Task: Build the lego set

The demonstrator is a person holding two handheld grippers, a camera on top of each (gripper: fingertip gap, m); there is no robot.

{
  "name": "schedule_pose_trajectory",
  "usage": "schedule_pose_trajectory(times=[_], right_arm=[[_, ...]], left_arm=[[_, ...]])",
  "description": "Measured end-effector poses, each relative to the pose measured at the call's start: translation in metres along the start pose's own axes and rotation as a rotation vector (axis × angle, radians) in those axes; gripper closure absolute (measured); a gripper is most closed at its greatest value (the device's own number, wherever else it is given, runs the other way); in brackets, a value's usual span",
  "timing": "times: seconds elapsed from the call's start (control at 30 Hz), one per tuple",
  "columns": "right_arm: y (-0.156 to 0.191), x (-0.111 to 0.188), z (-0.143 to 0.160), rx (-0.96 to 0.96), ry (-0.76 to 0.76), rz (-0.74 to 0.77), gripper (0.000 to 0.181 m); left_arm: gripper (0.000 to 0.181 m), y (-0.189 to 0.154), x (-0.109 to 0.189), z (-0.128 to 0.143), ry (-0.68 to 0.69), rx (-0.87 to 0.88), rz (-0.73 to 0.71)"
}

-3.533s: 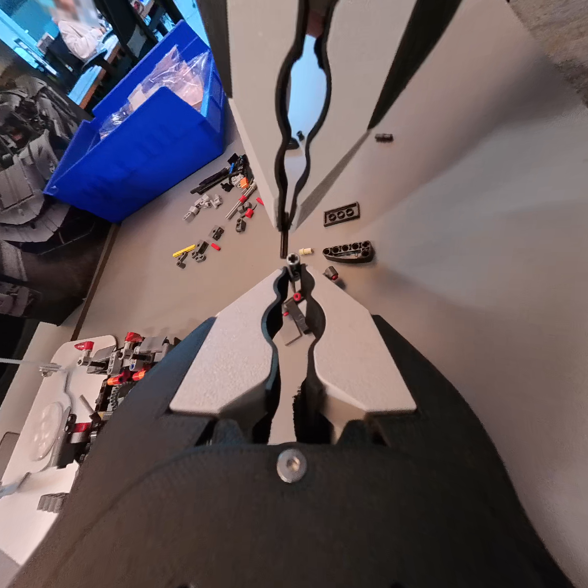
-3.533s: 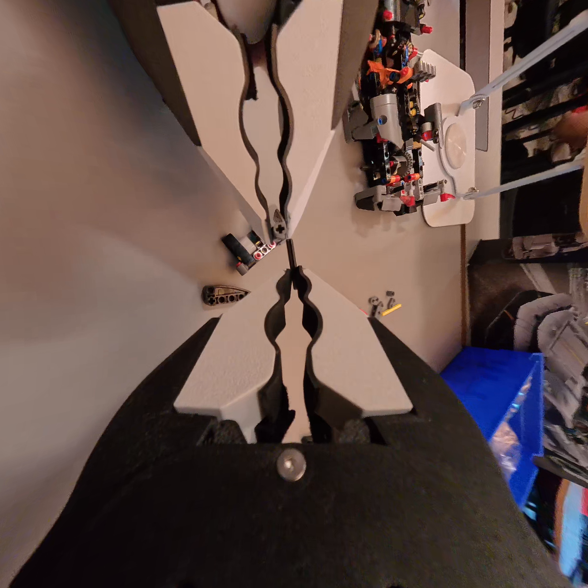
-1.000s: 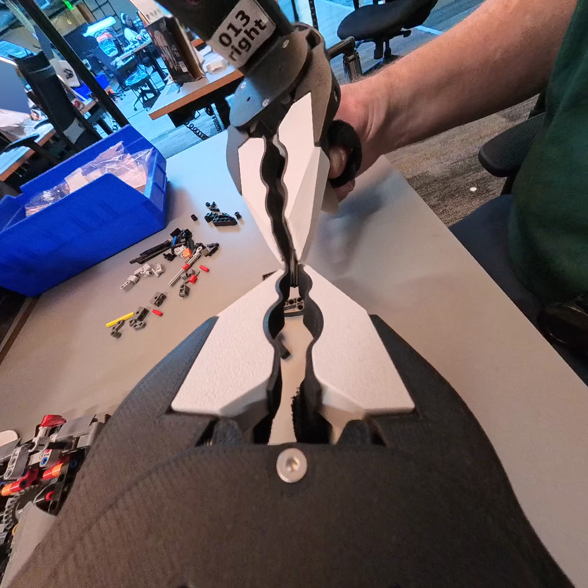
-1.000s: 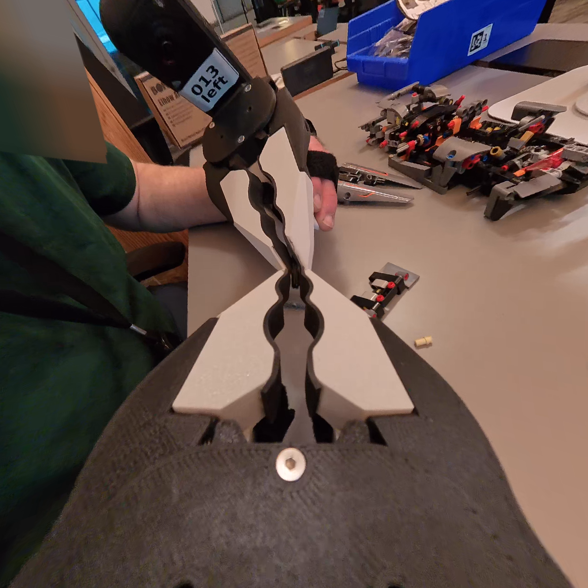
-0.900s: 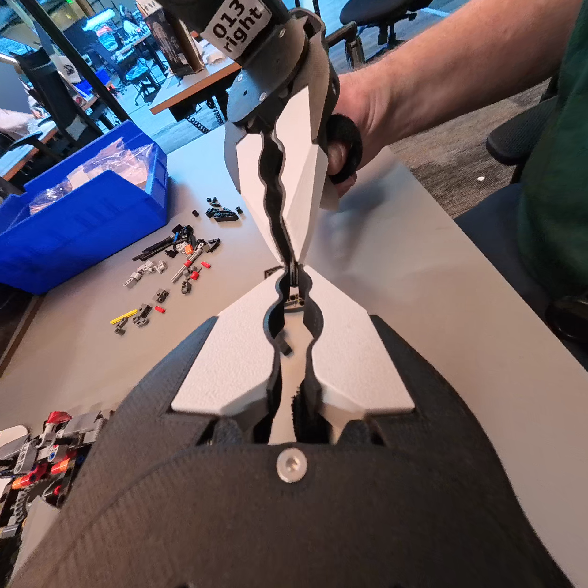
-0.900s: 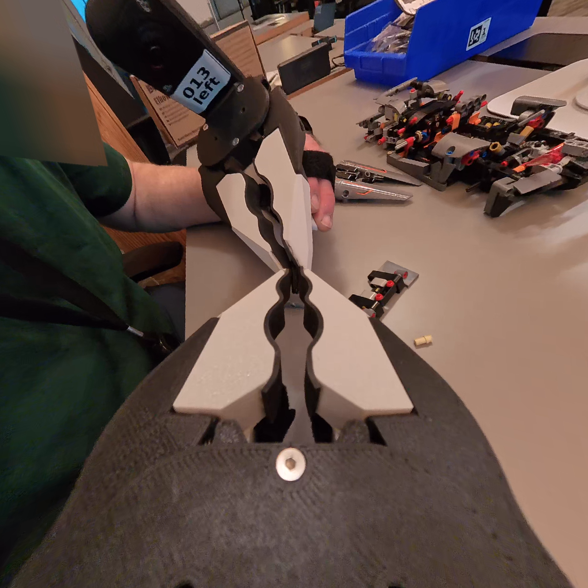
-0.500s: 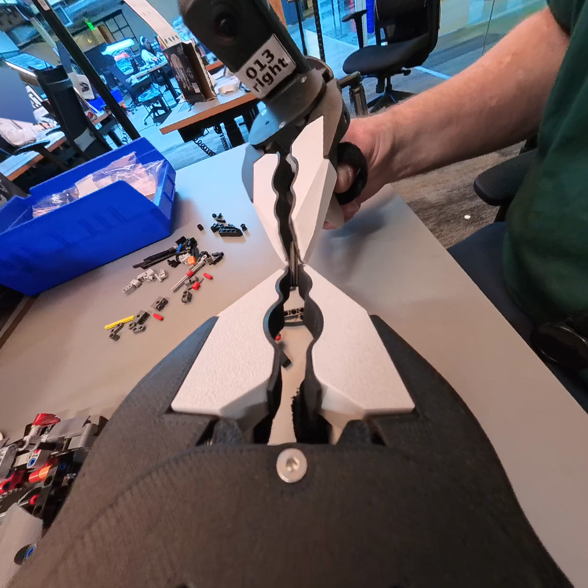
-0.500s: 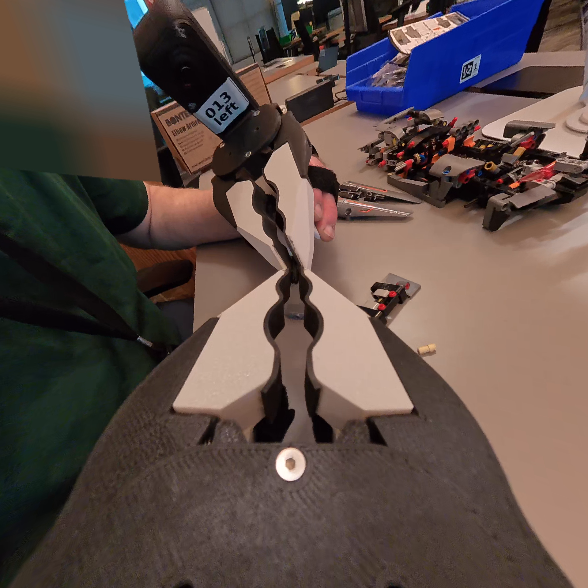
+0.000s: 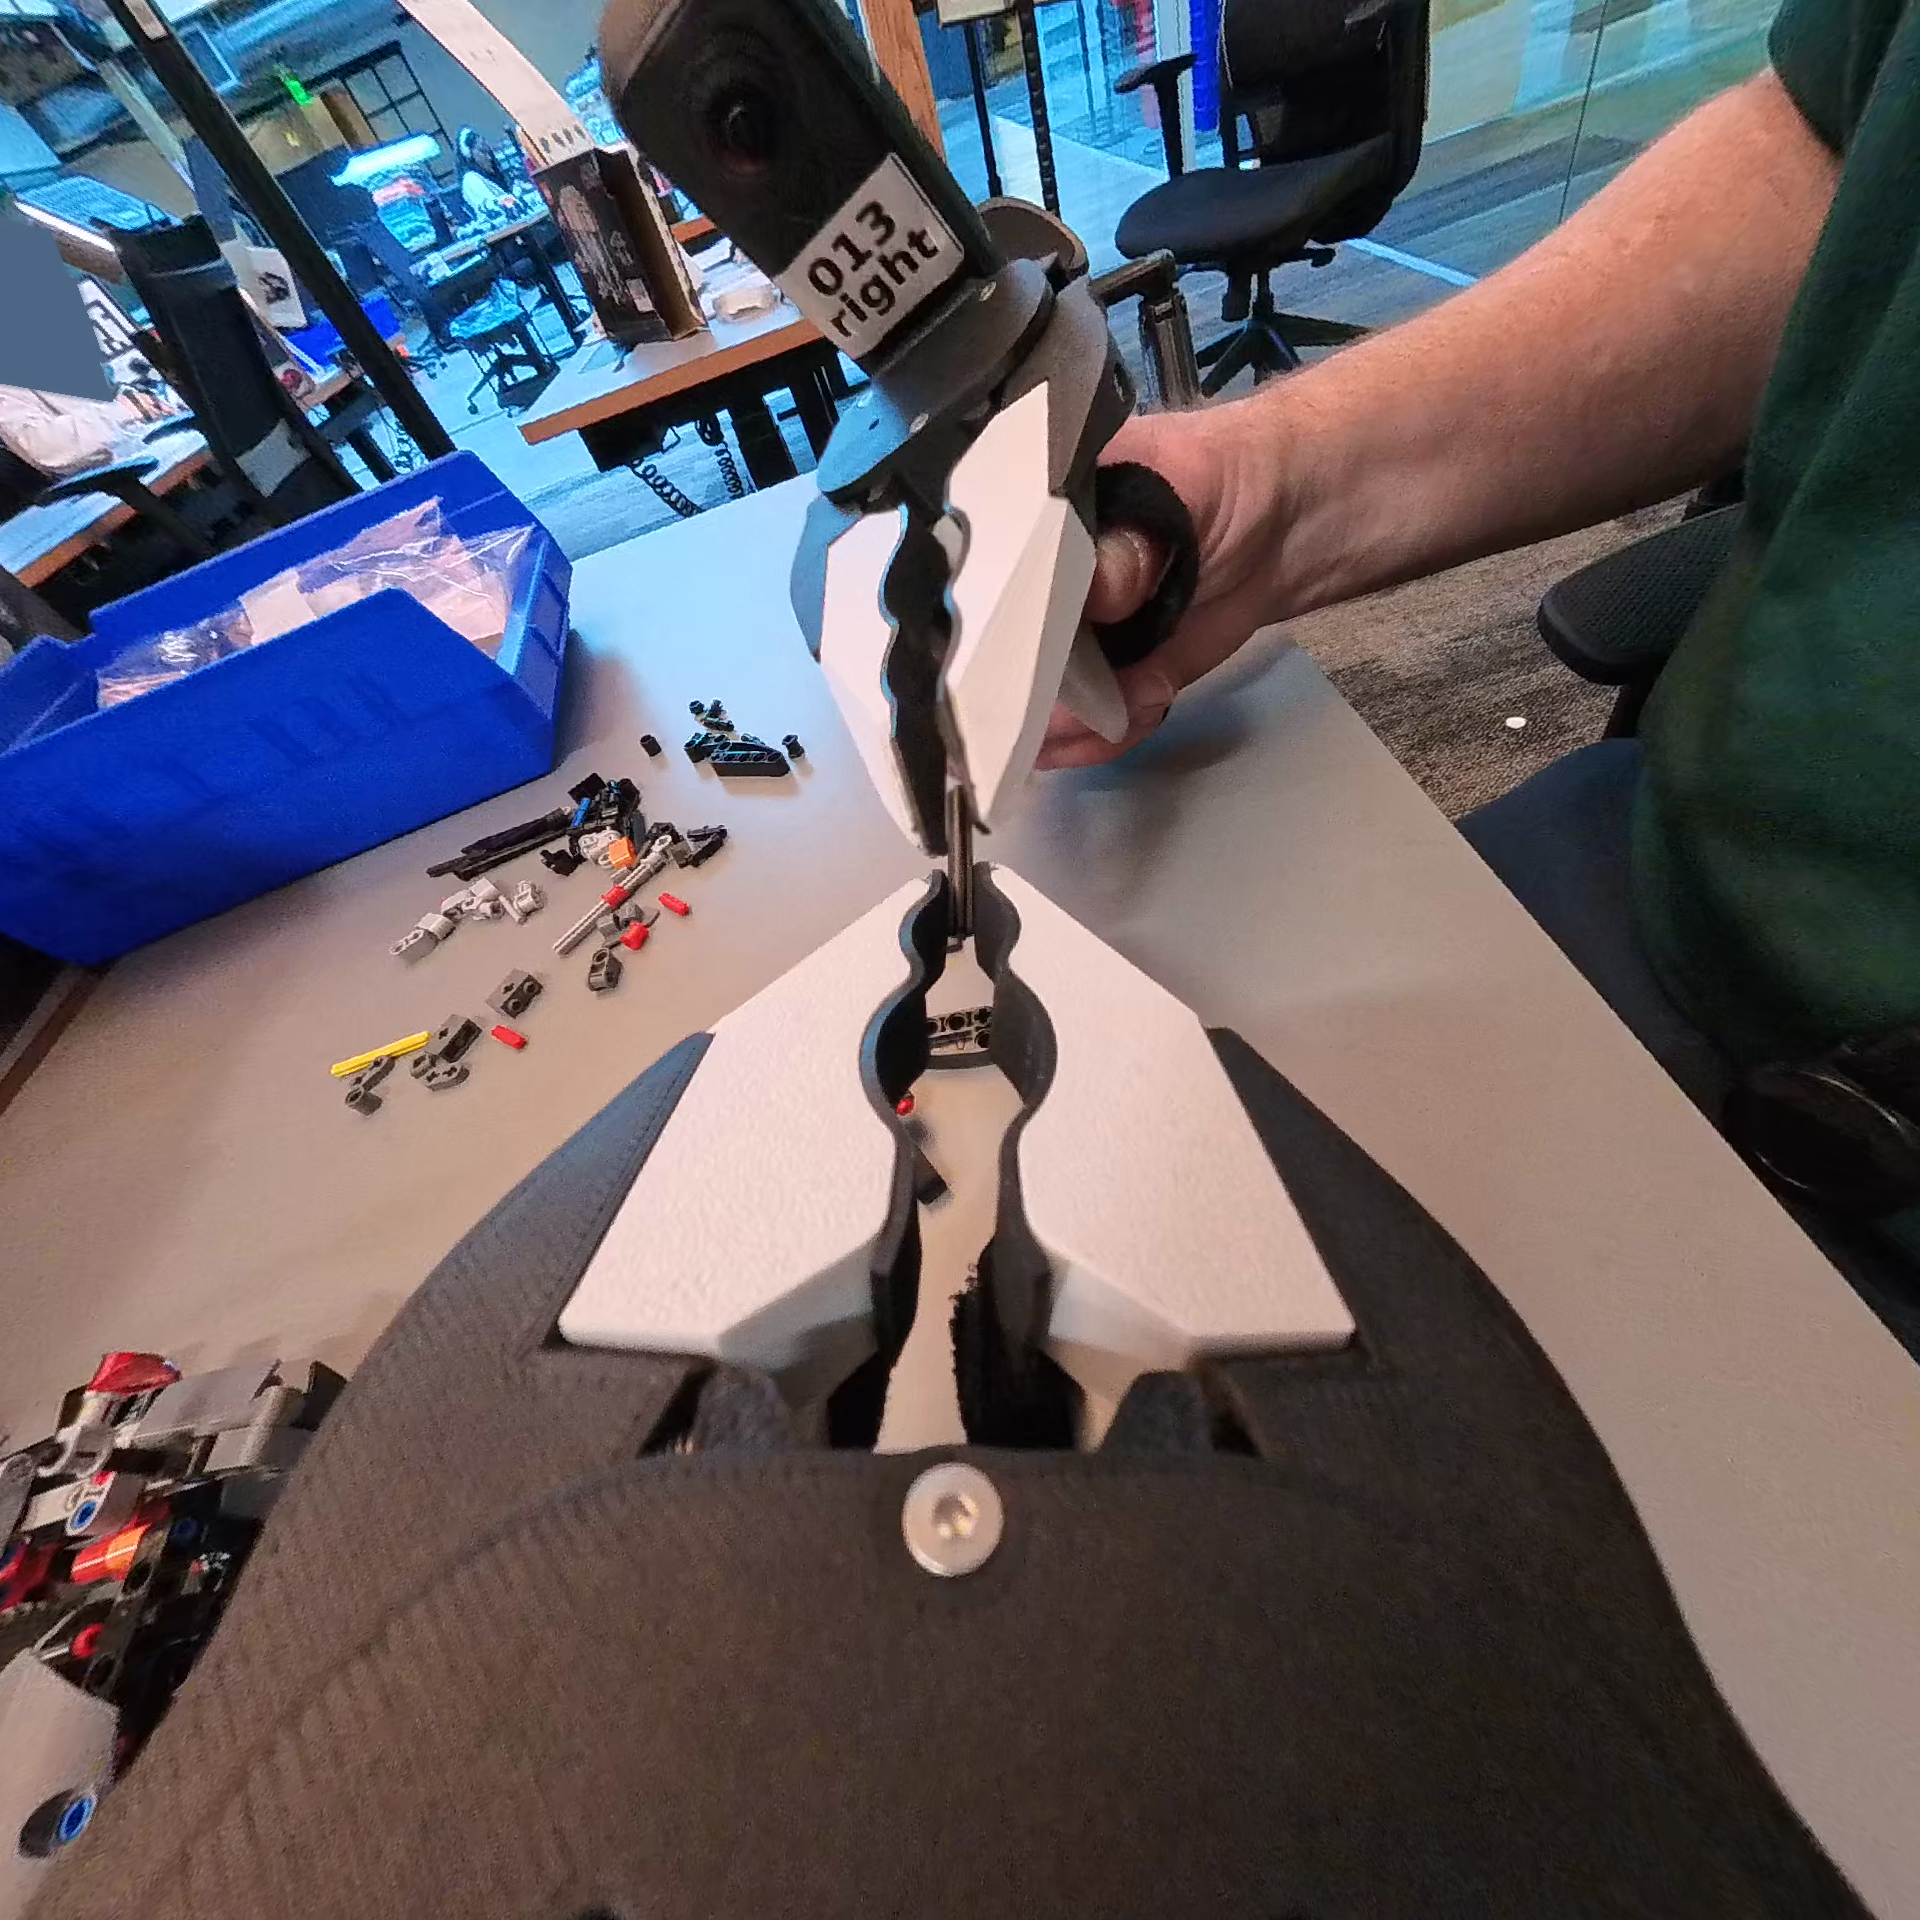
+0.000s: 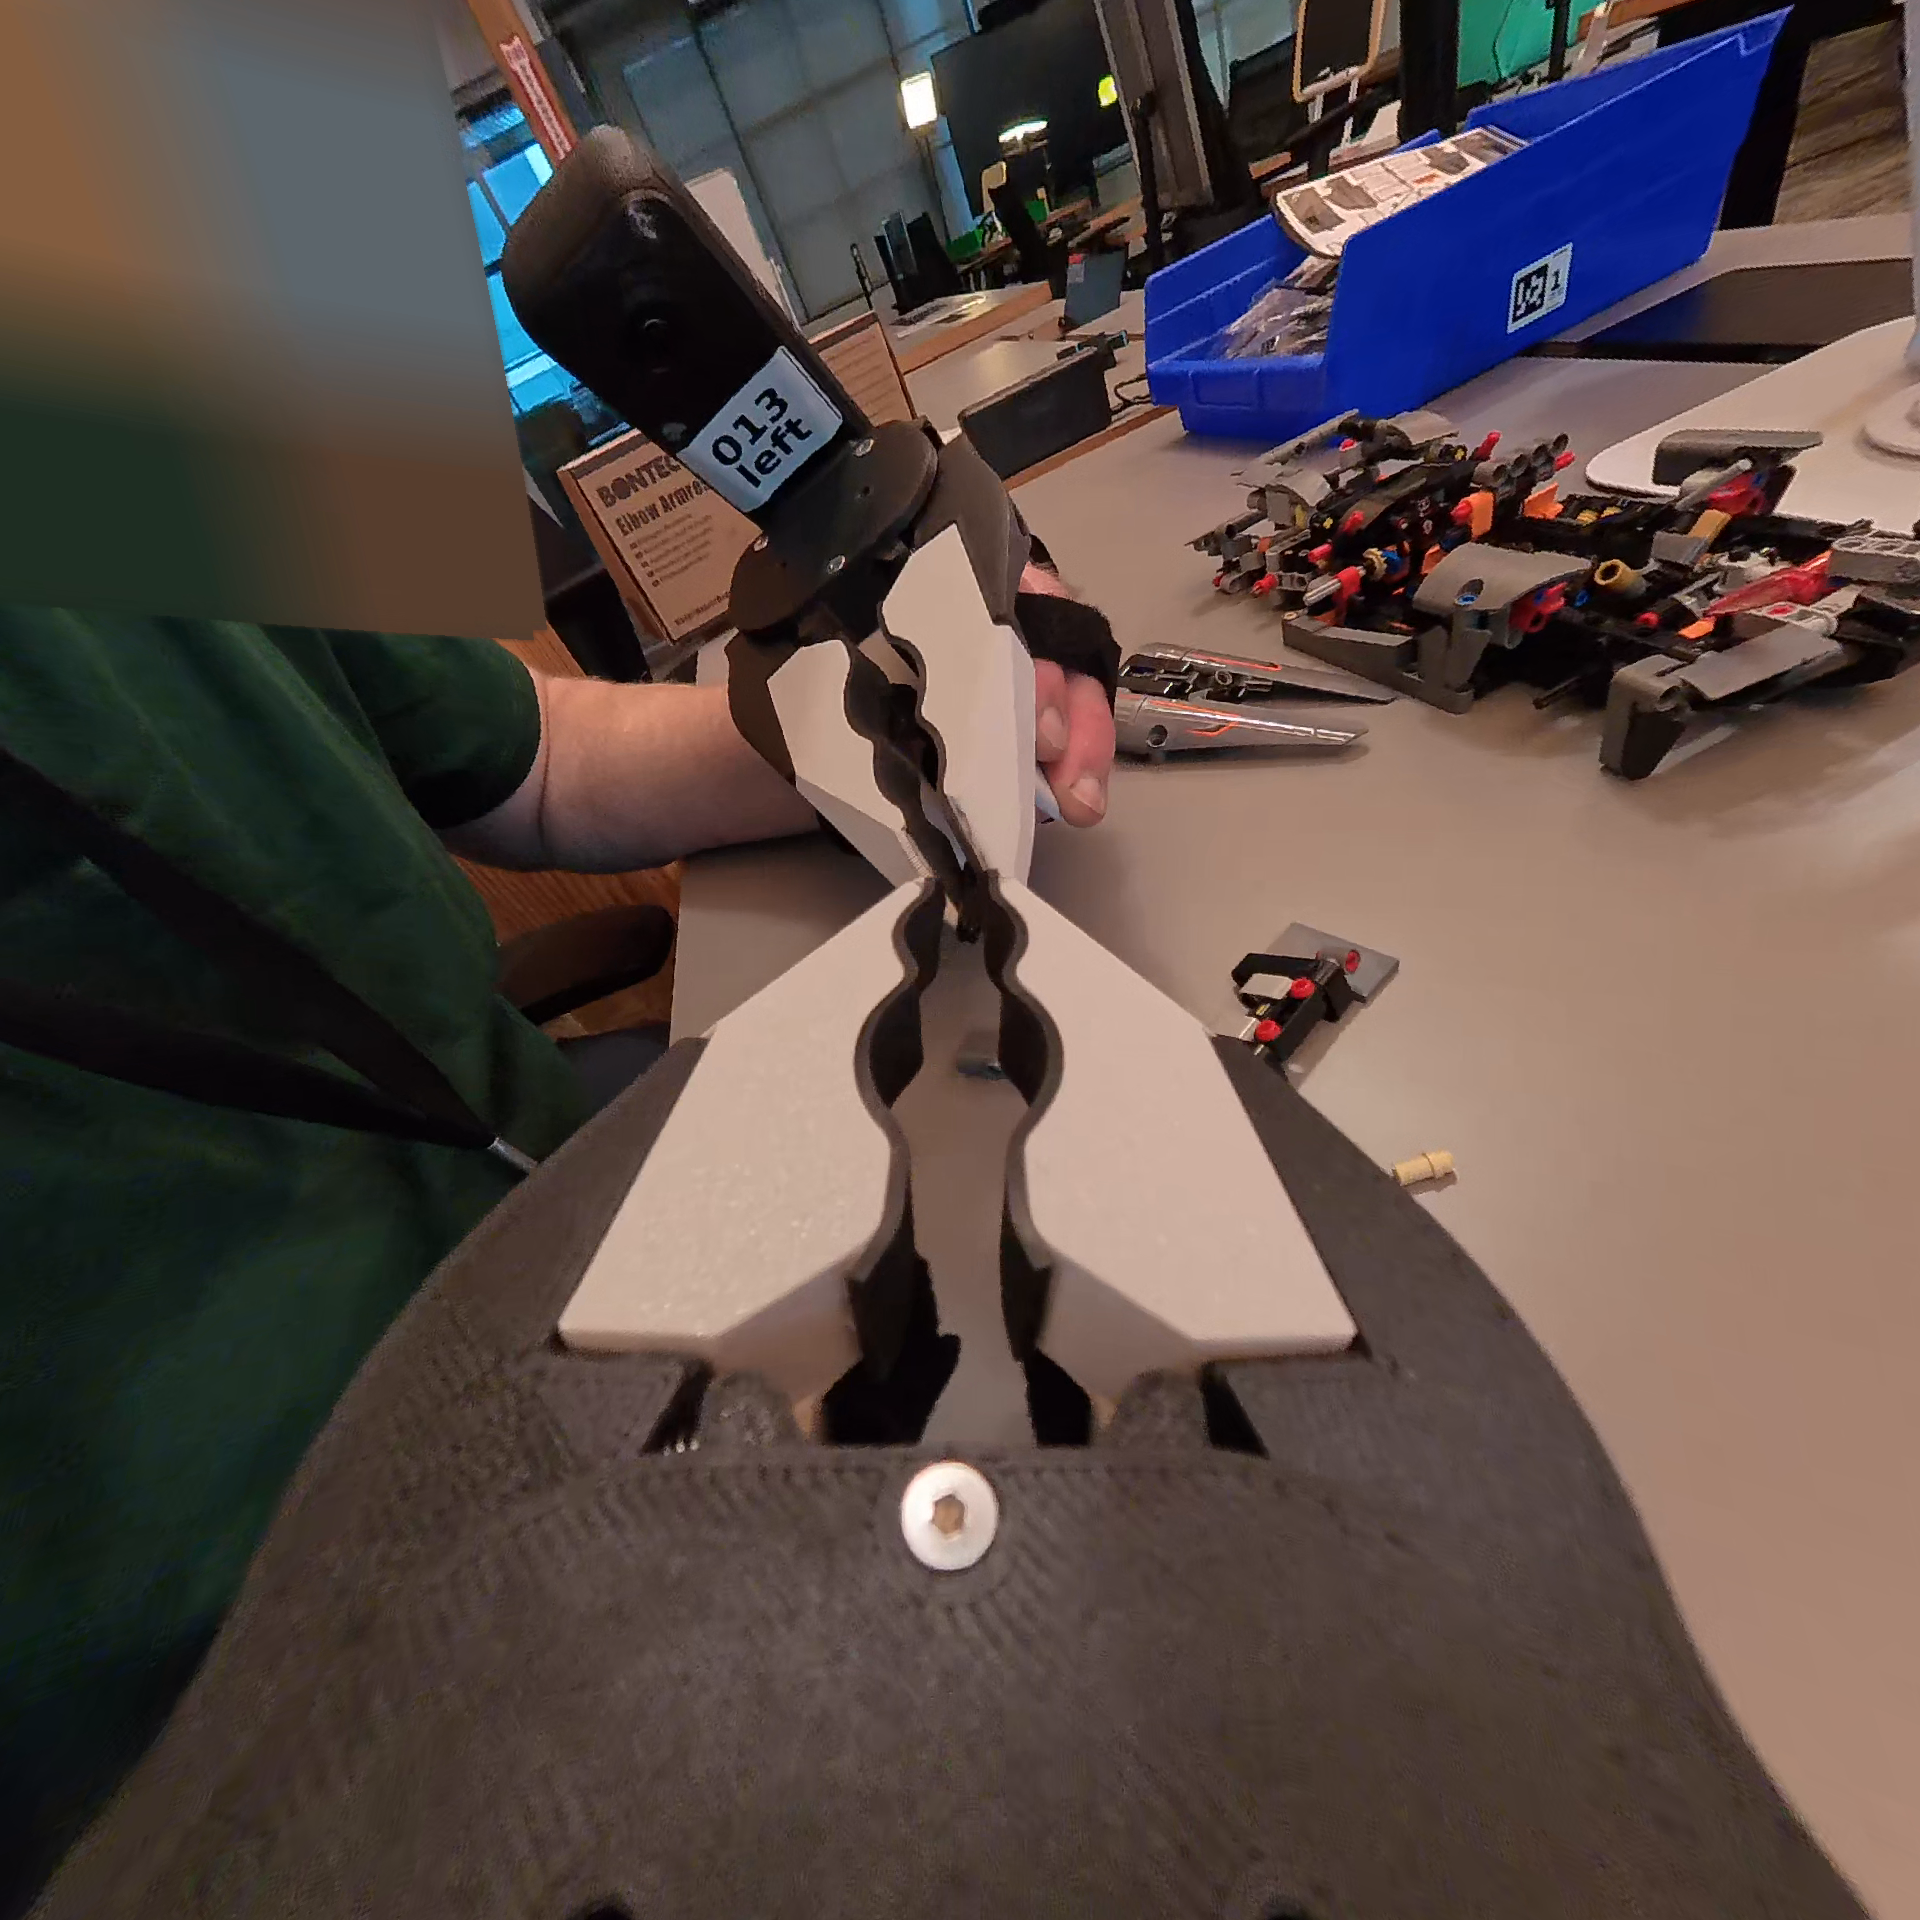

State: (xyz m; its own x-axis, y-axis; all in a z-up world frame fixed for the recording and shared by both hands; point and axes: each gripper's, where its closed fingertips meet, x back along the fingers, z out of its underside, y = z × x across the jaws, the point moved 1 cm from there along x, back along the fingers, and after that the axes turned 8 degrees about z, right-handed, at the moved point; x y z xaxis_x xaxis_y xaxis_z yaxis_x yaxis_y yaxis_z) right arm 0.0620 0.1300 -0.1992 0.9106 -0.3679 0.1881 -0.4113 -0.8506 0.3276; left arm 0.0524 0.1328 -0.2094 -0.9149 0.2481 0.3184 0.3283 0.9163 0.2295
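Observation:
My left gripper (image 9: 958,906) and right gripper (image 9: 951,826) meet tip to tip in the air above the grey table (image 9: 1299,935). A thin black axle (image 9: 958,864) runs from the right gripper's shut tips into the left gripper's shut tips. The small piece that the left gripper pinches is mostly hidden by its fingers. In the right wrist view my right gripper (image 10: 961,906) is at the bottom and the left gripper (image 10: 958,860) comes down from above. The part-built lego car (image 10: 1558,592) lies at the far right there, and at the lower left in the left wrist view (image 9: 114,1475).
Loose lego pieces (image 9: 582,894) lie in front of a blue bin (image 9: 260,707). A small assembly on a grey plate (image 10: 1309,992), a tan peg (image 10: 1425,1166) and silver wedge panels (image 10: 1236,707) lie on the table. A person in a green shirt sits at the table edge. Less than 4 cm separates the two grippers' tips.
Both grippers have lifted from pointing down at the table to a raised, tip-to-tip hold. Over the last second they stay joined and tilt a little higher.

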Motion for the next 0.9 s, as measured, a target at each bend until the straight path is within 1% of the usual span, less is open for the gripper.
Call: schedule_pose_trajectory(times=[0.03, 0.13, 0.3, 0.37, 0.57, 0.6, 0.9], right_arm=[[-0.0001, 0.0001, -0.0002, -0.001, -0.003, 0.000, 0.174], [-0.0012, 0.0006, 0.0004, 0.006, -0.002, 0.008, 0.179], [-0.0023, 0.0000, 0.0012, 0.010, 0.003, 0.018, 0.173], [-0.0021, 0.0002, 0.0014, 0.015, 0.004, 0.019, 0.179], [-0.0017, -0.0006, 0.0017, 0.027, 0.012, 0.020, 0.177], [-0.0020, -0.0009, 0.0023, 0.031, 0.013, 0.023, 0.179], [-0.0034, -0.0011, 0.0034, 0.060, 0.034, 0.041, 0.180]], left_arm=[[0.179, 0.0000, -0.0001, 0.0002, 0.000, 0.001, 0.001], [0.179, -0.0005, -0.0006, 0.0002, -0.001, 0.004, 0.005], [0.179, 0.0007, 0.0001, 0.0000, -0.003, 0.005, 0.000], [0.179, 0.0004, -0.0005, 0.0008, 0.002, 0.003, 0.000], [0.179, 0.0005, -0.0004, 0.0004, -0.002, 0.004, 0.001], [0.179, 0.0004, -0.0007, 0.0008, 0.003, 0.003, 0.001], [0.179, 0.0011, -0.0018, 0.0027, 0.001, 0.022, 0.010]])
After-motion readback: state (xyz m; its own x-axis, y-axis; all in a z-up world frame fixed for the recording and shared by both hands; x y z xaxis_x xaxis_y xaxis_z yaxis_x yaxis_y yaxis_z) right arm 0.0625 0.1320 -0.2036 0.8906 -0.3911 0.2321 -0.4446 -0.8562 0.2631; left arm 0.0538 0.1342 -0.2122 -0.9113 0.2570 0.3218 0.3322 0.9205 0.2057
